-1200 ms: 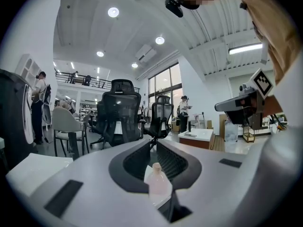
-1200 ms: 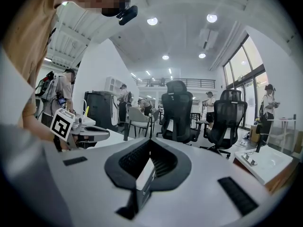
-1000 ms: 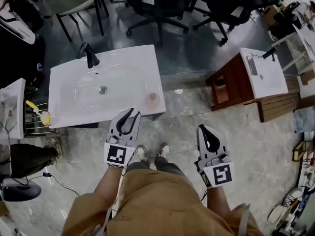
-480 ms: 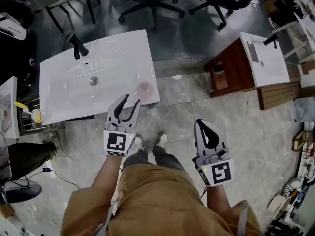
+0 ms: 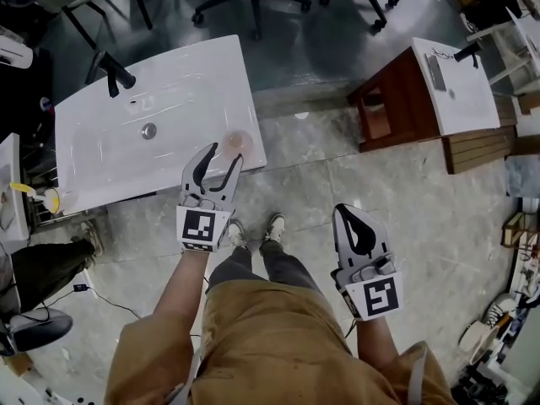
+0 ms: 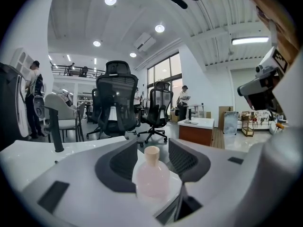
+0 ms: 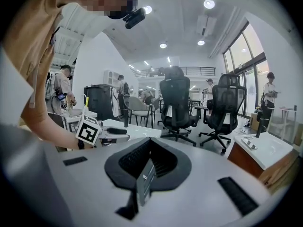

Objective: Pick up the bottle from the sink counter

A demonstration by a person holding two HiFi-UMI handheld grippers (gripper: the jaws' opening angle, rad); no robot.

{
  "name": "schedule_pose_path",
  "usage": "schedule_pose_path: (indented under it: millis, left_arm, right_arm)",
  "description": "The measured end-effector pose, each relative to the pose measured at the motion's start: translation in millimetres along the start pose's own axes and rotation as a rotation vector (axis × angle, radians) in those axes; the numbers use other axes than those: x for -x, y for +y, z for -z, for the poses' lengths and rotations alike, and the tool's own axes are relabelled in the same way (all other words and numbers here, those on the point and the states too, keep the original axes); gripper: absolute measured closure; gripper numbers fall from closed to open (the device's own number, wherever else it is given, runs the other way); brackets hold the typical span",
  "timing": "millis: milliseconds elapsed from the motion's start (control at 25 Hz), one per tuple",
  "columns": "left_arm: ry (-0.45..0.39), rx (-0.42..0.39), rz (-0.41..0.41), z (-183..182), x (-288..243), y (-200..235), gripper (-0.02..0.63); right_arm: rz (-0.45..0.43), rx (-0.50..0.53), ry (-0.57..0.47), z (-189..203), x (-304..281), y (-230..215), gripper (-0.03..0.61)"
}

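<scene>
At the sink counter's [image 5: 181, 83] near right corner the pink bottle [image 5: 239, 142] stands upright. The left gripper [image 5: 223, 152] reaches over the counter's front edge; its jaws have just been opening wide, and the bottle is lined up with their gap, untouched. The right gripper [image 5: 347, 214], closed and empty, hangs well off the counter.

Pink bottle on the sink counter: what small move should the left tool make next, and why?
Probably ease the left tool forward until its jaws flank the pink bottle. Its jaws have just been opening and stand apart. The bottle is upright near the front corner of the sink counter, just beyond the jaw tips and lined up between them, and nothing is gripped yet.
</scene>
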State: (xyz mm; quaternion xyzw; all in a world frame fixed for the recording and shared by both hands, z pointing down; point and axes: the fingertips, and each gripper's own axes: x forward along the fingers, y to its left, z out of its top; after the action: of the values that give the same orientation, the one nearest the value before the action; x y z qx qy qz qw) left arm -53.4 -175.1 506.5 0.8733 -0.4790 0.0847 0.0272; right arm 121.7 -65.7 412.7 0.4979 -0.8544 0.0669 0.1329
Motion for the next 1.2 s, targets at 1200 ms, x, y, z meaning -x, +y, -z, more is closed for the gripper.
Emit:
schedule_pose_path:
  millis: [1200]
  left_arm:
    - [0.007, 0.006, -0.016, 42.3, -60.0, -0.3, 0.405]
  right_arm:
    - [0.008, -0.015, 0.102, 43.6, -12.9, -19.6, 0.575]
